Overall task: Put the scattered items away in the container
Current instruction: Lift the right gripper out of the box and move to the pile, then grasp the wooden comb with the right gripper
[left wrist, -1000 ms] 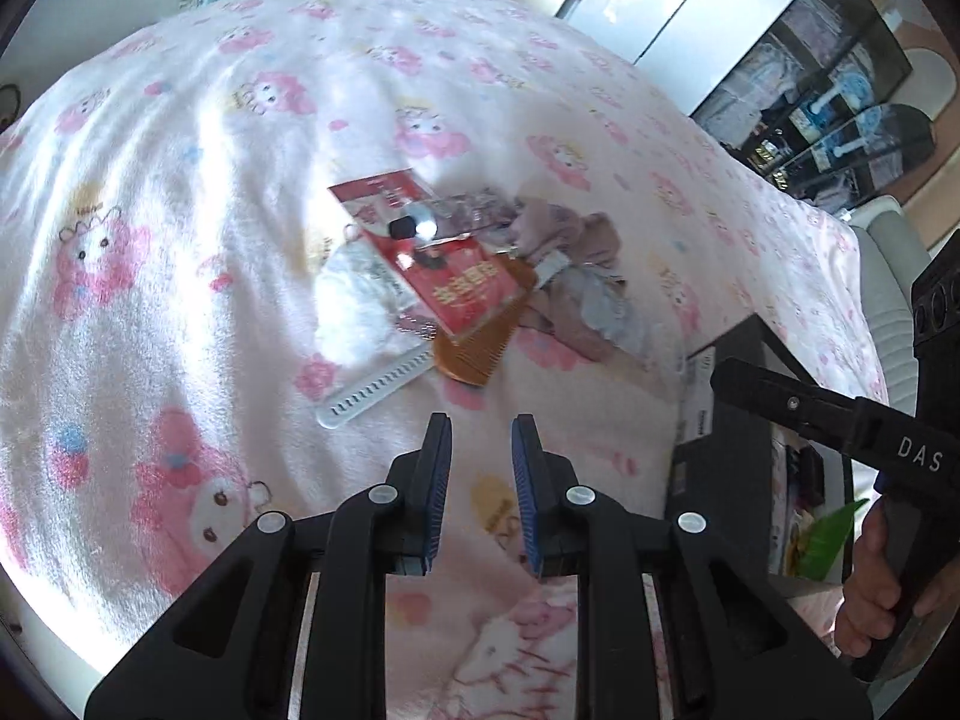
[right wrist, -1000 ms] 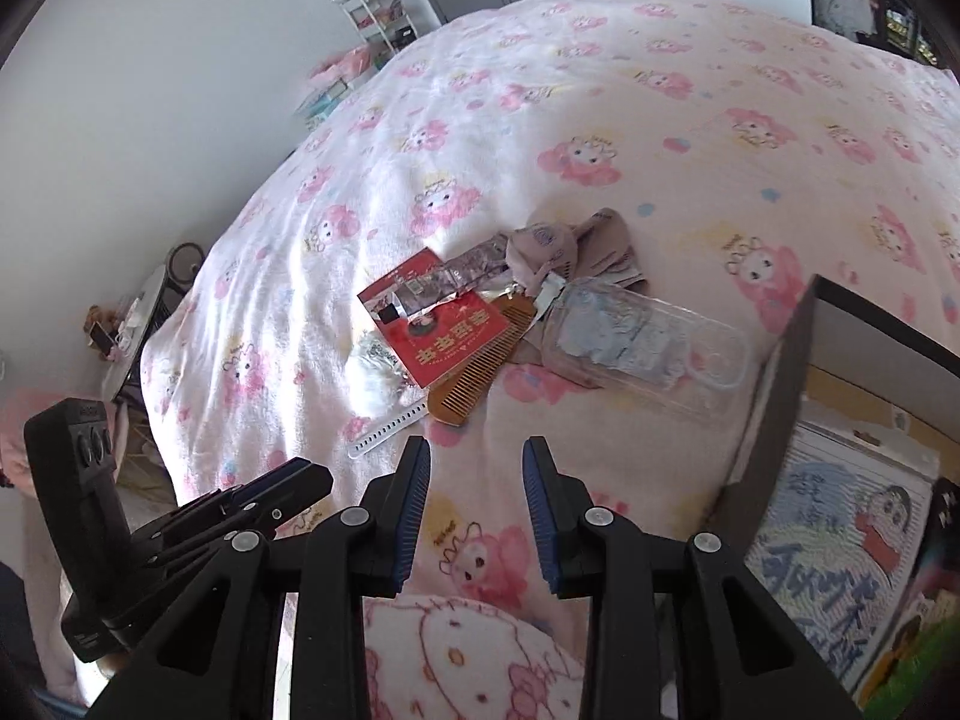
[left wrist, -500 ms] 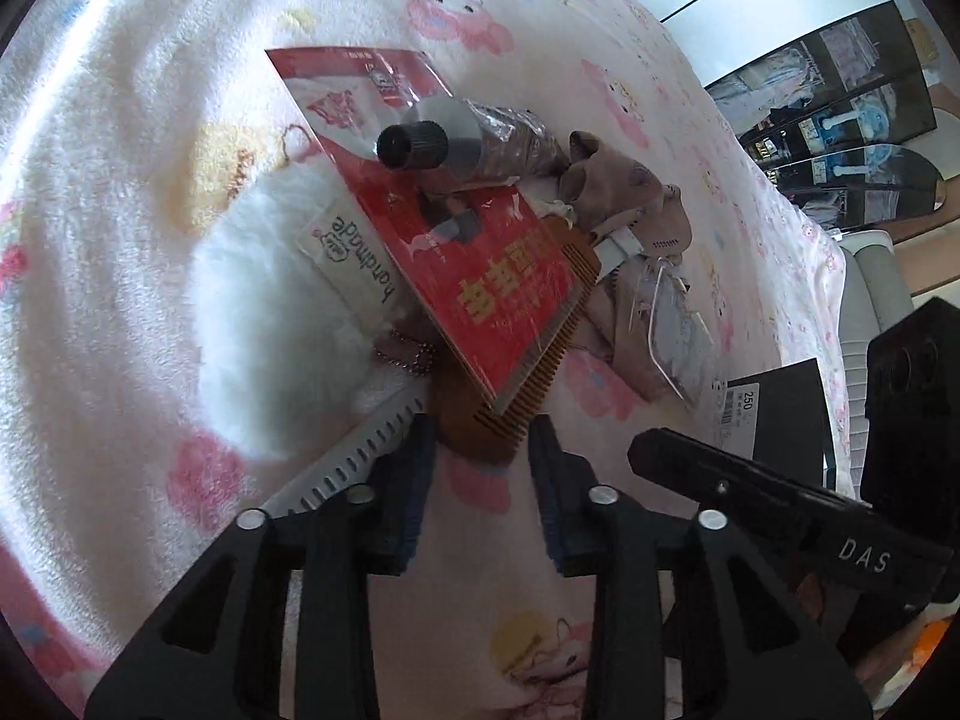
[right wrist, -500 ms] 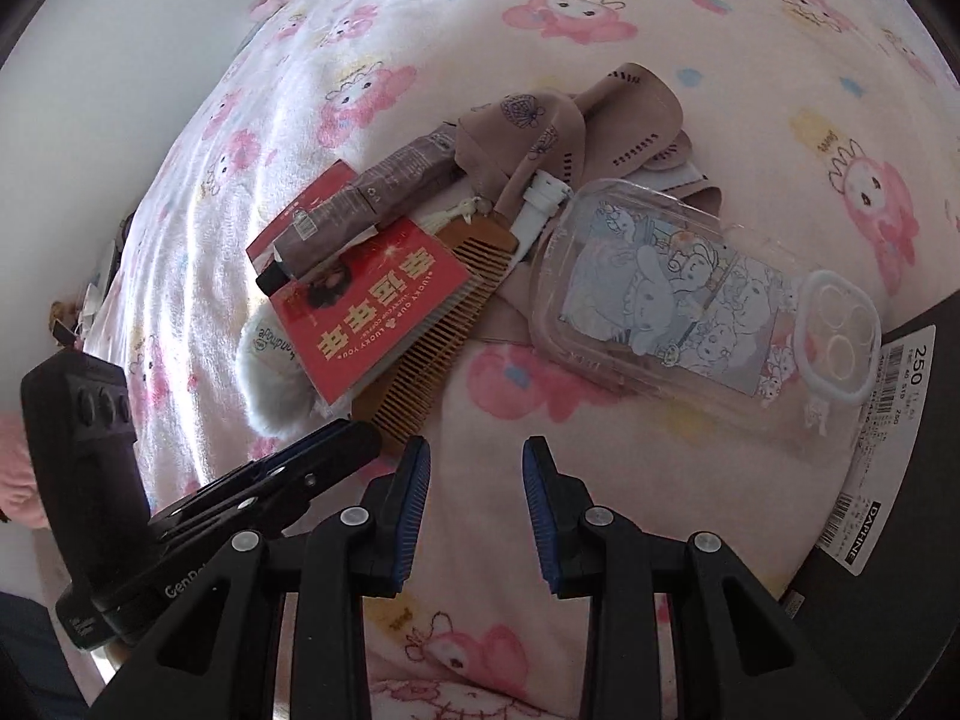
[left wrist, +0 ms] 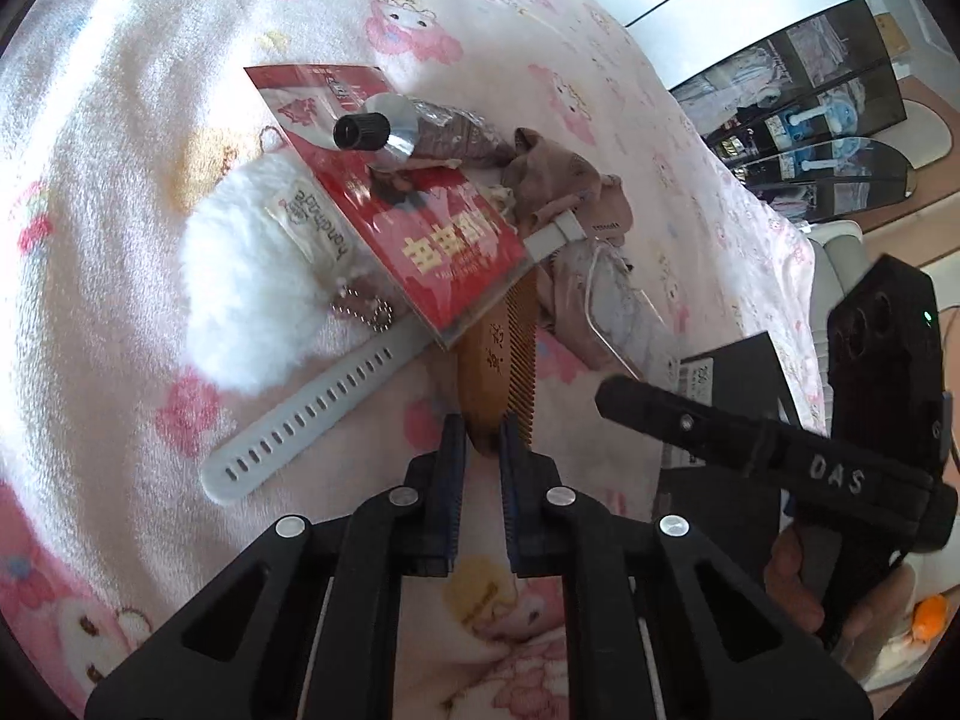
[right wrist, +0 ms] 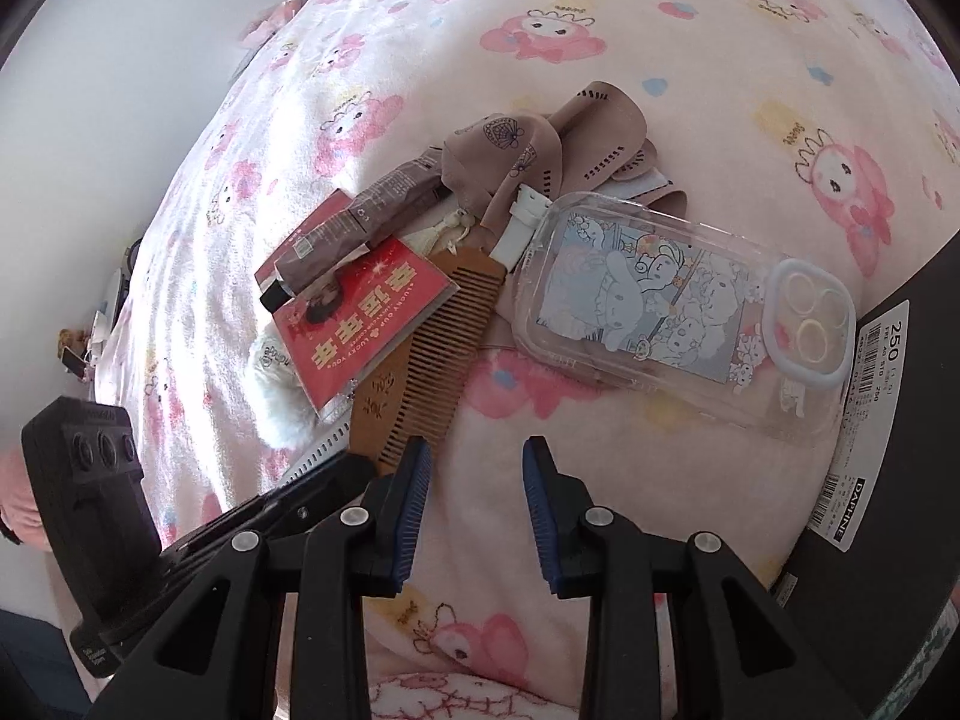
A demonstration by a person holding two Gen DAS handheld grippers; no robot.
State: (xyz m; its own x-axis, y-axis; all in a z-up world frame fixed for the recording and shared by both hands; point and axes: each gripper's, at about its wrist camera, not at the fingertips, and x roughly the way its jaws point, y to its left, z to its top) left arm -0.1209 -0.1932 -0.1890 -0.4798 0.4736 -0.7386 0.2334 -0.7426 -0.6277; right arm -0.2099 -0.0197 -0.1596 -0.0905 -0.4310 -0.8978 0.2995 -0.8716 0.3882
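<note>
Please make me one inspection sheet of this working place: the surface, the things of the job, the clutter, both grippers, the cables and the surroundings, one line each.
Surface: pink cartoon-print blanket on a bed.
Job's things: one overlapping pile: wooden comb, red booklet lying on the comb, tube on the booklet, white fluffy pouch, grey watch strap, brown cloth, clear phone case. Black box at the right edge.
Clutter: nothing seen beyond the pile.
Grippers: left gripper is closing, the near end of the comb between its fingertips; right gripper open over bare blanket, holding nothing.
Cables: nothing seen.
Surroundings: white wall, dark glass cabinet.
</note>
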